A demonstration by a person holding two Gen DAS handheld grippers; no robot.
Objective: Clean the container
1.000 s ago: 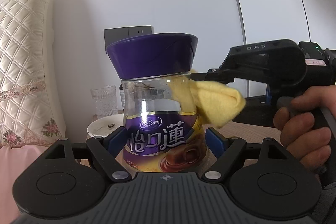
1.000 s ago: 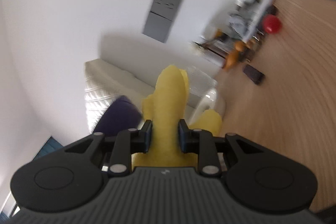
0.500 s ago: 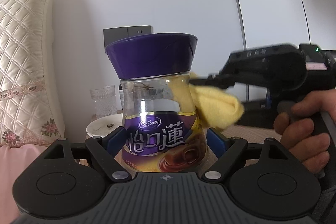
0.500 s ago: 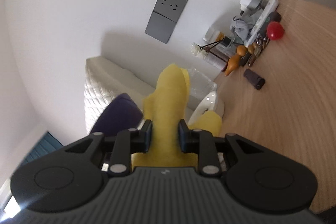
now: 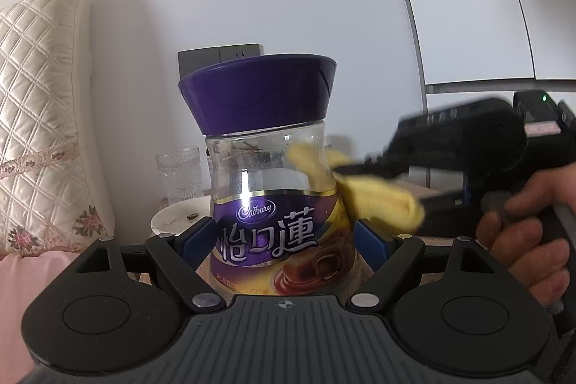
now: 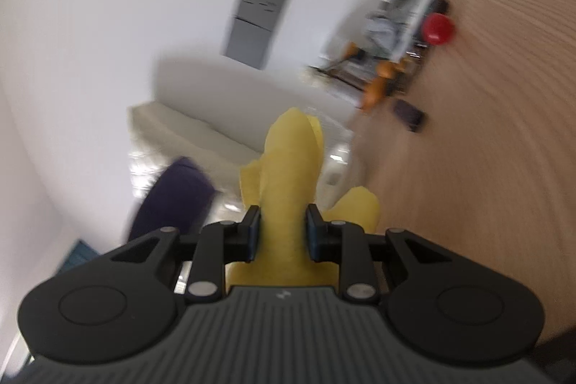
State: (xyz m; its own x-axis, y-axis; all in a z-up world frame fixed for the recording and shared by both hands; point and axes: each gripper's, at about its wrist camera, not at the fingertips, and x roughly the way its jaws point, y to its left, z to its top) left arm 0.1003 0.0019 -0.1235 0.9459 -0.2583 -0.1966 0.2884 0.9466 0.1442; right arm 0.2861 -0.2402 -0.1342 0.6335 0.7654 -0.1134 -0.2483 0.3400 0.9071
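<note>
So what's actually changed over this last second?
The yellow cloth in the right tool has slid lower and flatter along the jar's side, mid-wipe and blurred. The left tool's jaws have just been opening a little, with the jar between them. The jar stays upright with its purple lid on, and the cloth stays clamped.

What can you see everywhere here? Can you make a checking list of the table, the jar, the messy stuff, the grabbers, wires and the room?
Surface: wooden table, mostly bare.
Job's things: clear jar with purple lid, upright; yellow cloth against its side.
Clutter: ribbed glass, white plate behind the jar; blurred small items at the table's far edge.
Grippers: left gripper around the jar, its jaws have just been opening; right gripper shut on the cloth.
Cables: nothing seen.
Surroundings: white wall, grey socket, quilted cushion.
</note>
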